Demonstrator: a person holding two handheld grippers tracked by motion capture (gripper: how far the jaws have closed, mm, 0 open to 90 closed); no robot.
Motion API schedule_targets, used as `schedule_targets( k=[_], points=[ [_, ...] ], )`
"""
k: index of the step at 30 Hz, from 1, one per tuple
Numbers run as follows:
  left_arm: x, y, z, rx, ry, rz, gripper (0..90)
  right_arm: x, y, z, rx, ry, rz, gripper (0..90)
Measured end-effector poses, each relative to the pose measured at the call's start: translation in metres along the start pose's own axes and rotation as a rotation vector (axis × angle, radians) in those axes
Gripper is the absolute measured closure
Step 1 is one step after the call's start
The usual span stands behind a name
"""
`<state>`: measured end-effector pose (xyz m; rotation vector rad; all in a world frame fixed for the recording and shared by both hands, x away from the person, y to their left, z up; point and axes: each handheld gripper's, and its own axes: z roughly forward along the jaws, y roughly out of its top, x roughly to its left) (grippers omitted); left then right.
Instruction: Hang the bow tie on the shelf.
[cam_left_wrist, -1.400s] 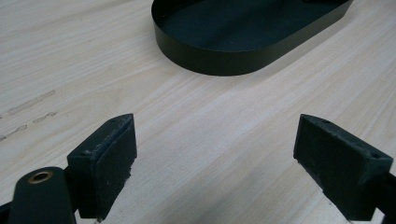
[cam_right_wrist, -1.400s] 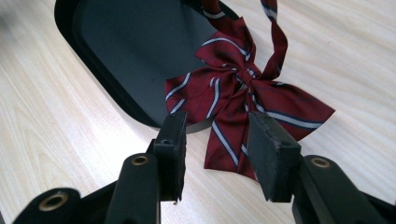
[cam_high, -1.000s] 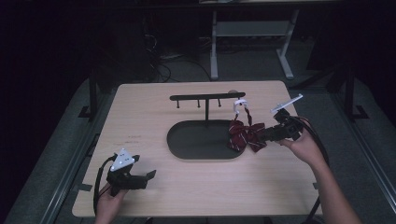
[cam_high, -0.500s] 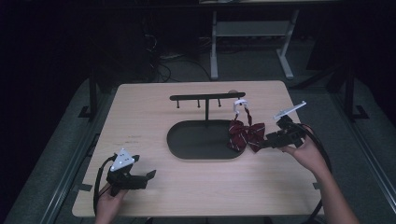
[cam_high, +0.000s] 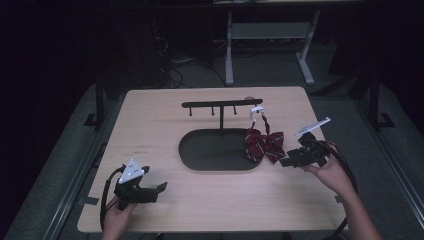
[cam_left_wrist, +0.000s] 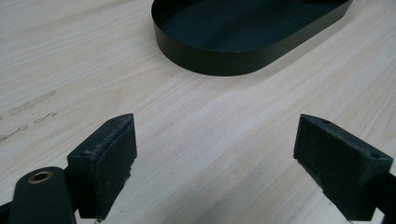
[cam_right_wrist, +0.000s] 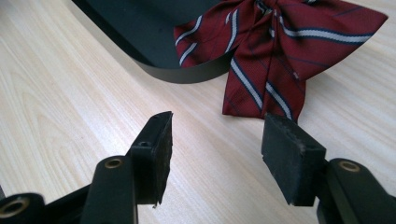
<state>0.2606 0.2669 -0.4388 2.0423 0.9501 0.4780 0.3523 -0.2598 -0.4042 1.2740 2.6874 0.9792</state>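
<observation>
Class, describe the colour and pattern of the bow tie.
Dark red bow tie with white and navy diagonal stripes; clearest in the right gripper view.

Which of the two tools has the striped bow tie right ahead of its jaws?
The right tool: the bow tie lies before its open jaws; the left tool faces bare table.

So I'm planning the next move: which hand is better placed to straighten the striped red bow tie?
Right: its gripper sits open beside the striped red bow tie; the left gripper is far off.
</observation>
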Motion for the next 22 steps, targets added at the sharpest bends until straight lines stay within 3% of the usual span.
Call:
schedule_targets(
  k=[22],
  points=[
    [0.0,0.0,0.0,0.0,-0.001,0.006,13.0,0.016,-0.028,0.003,-0.034,0.003,-0.008,41.1]
  ],
)
